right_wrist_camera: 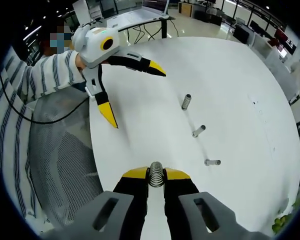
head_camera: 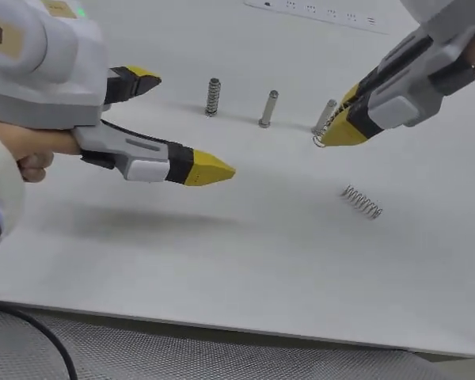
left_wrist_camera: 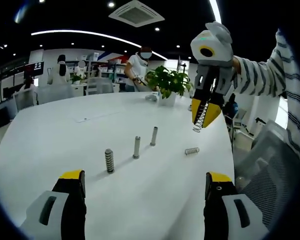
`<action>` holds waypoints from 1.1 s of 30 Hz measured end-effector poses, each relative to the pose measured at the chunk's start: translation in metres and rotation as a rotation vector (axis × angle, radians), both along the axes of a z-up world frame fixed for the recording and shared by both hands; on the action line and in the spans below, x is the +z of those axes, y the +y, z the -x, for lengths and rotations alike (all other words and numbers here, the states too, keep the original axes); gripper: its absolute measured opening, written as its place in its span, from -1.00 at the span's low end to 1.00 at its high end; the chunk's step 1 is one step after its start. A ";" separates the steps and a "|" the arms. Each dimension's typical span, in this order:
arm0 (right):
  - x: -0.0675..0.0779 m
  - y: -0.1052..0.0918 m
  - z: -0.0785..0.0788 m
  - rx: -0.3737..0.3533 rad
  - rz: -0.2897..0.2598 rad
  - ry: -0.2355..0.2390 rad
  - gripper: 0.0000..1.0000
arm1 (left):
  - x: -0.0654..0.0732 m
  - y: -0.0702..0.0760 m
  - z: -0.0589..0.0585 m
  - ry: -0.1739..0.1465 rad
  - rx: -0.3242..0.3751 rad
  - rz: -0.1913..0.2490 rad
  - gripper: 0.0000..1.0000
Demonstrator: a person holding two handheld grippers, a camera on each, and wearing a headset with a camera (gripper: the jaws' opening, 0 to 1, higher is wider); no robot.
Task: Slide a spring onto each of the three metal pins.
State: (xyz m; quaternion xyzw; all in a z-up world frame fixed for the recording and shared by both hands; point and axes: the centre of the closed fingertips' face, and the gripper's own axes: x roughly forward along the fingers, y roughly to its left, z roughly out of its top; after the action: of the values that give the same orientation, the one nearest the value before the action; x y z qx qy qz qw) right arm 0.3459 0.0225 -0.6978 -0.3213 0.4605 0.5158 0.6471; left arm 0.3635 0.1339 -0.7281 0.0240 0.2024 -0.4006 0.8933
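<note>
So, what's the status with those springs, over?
Left gripper open, empty. Right gripper shut on spring, aloft. First pin loaded; middle pin, end pin bare. Nothing blocking.

My right gripper (head_camera: pixel 336 134), matt grey-and-yellow plastic, held a shiny coiled wire spring (right_wrist_camera: pixel 156 177); cylindrical metal pins (head_camera: pixel 268 108) gleamed on the smooth white tabletop (head_camera: pixel 222 261).

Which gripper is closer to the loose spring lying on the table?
Right. The right gripper, gripping a second spring, hovers close beyond the loose spring; the open left gripper is farther away, off to its left.
</note>
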 end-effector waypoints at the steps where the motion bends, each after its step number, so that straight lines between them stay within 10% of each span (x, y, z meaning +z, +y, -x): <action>1: 0.000 0.001 -0.003 -0.003 -0.001 0.001 -0.84 | 0.000 0.000 0.000 0.001 0.000 0.000 0.96; 33: -0.029 0.032 -0.078 0.093 0.084 -0.087 -0.84 | -0.025 0.011 0.017 0.075 -0.026 -0.105 0.96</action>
State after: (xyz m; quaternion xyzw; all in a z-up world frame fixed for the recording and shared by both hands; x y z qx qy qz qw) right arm 0.4241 0.0541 -0.7267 -0.3913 0.4379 0.5111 0.6276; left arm 0.3469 0.1446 -0.7532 0.0582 0.2563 -0.4017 0.8773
